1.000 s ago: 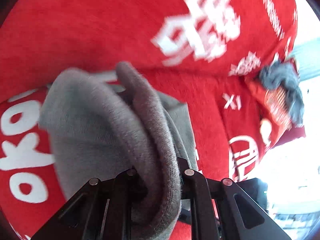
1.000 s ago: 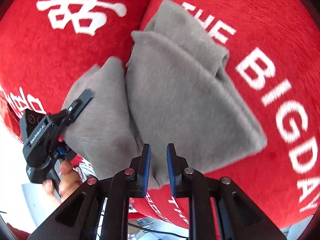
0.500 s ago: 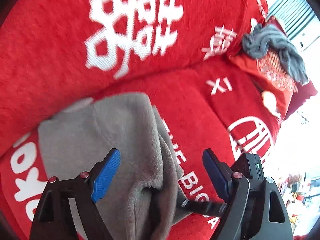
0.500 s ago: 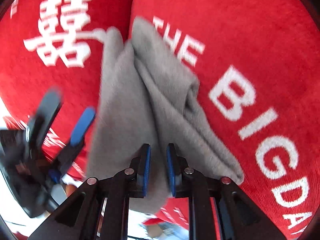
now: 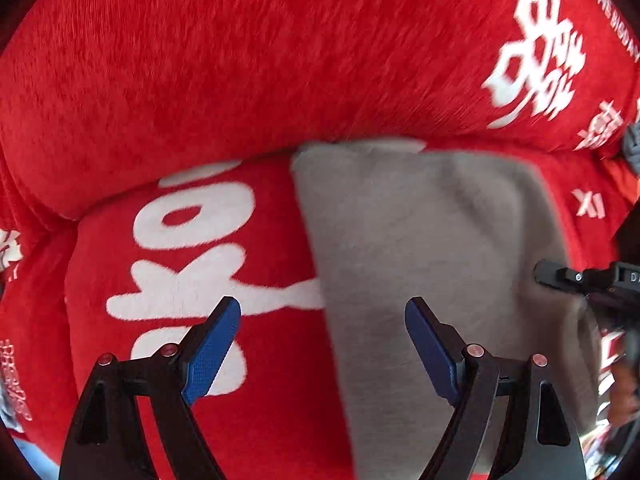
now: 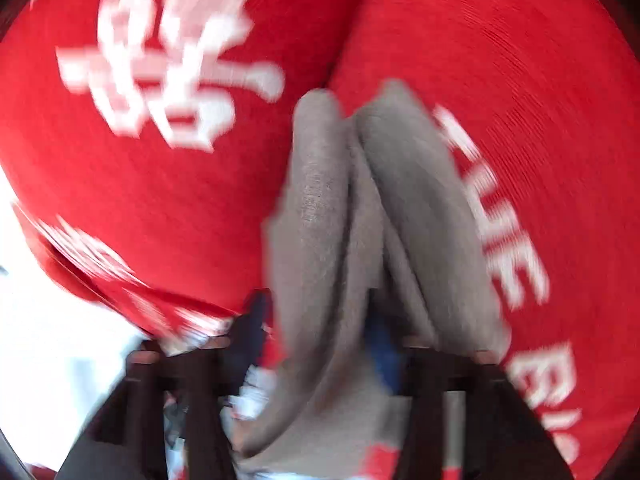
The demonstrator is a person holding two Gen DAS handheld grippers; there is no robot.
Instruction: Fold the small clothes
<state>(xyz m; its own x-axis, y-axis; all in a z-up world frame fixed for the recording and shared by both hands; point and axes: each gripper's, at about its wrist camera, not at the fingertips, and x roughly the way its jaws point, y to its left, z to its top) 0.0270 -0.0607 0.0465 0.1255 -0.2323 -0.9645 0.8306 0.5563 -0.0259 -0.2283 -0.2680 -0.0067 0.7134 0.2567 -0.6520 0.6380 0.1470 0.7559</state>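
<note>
Moved since a second ago: your left gripper (image 5: 322, 344), which was clamped on a thick roll of the grey garment (image 5: 432, 248), has let go, and the cloth now lies spread out under it instead of bunched between its fingers.
Garment: it is a small grey fleece piece lying on the red sofa seat (image 5: 192, 240), its far edge up against the red back cushion (image 5: 280, 60). From the left view it looks like one flat panel with a straight left edge.
Right side of the garment: in the right view the grey cloth (image 6: 320, 216) stands up in two or three soft ridges that run toward your right gripper (image 6: 320, 344).
Left fingers: wide apart and empty, blue pads showing, one over the white lettering and one over the cloth.
Right fingers: blurred by motion. Cloth fills the gap between them and they look parted, but you cannot tell from this whether they grip it or have let it go.
Right gripper in the left view: its black tip (image 5: 560, 274) sits at the cloth's right edge.
Done so far: my judgement is that one fold is laid down flat.
Left to do: the right edge probably needs flattening, and perhaps another fold.
Elsewhere: a darker grey item (image 5: 632, 144) shows at the far right, likely awaiting its turn.
</note>
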